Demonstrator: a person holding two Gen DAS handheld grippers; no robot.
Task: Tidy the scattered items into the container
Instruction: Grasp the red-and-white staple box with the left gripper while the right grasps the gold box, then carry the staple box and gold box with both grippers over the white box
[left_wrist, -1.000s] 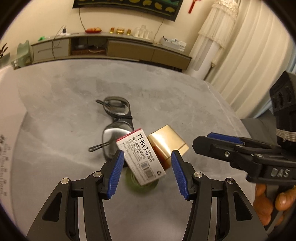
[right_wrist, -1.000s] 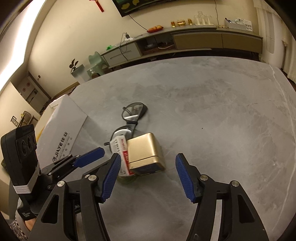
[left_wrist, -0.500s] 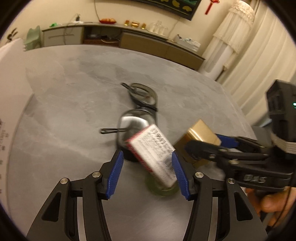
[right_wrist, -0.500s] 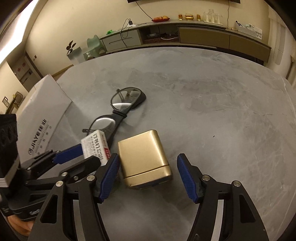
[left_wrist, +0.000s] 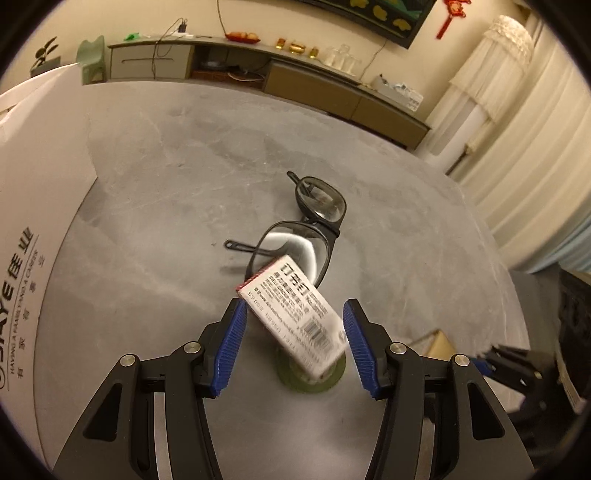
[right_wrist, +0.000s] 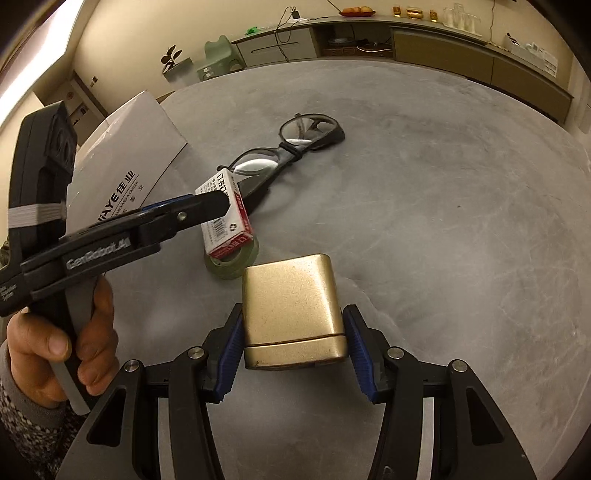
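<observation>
A white and red staple box (left_wrist: 295, 306) leans tilted on a green tape roll (left_wrist: 314, 380). My left gripper (left_wrist: 293, 312) is open, with a blue pad on either side of the staple box. Black-framed glasses (left_wrist: 317, 210) lie just beyond it. In the right wrist view, my right gripper (right_wrist: 293, 312) is shut on a gold box (right_wrist: 291, 306), its pads pressed to both sides. There the staple box (right_wrist: 229, 225), tape roll (right_wrist: 232, 266) and glasses (right_wrist: 295, 144) sit ahead on the left. A white cardboard box (right_wrist: 129, 155) printed with JAYE stands further left.
The grey stone table (right_wrist: 443, 221) stretches bare to the right and the far side. The white cardboard box (left_wrist: 37, 221) fills the left edge of the left wrist view. A person's hand (right_wrist: 59, 332) holds the left gripper's handle. A long sideboard (left_wrist: 295, 74) runs along the far wall.
My right gripper has moved forward around the gold box and narrowed onto it, drawing it away from the tape roll. My left gripper has swung closer around the staple box, its opening unchanged.
</observation>
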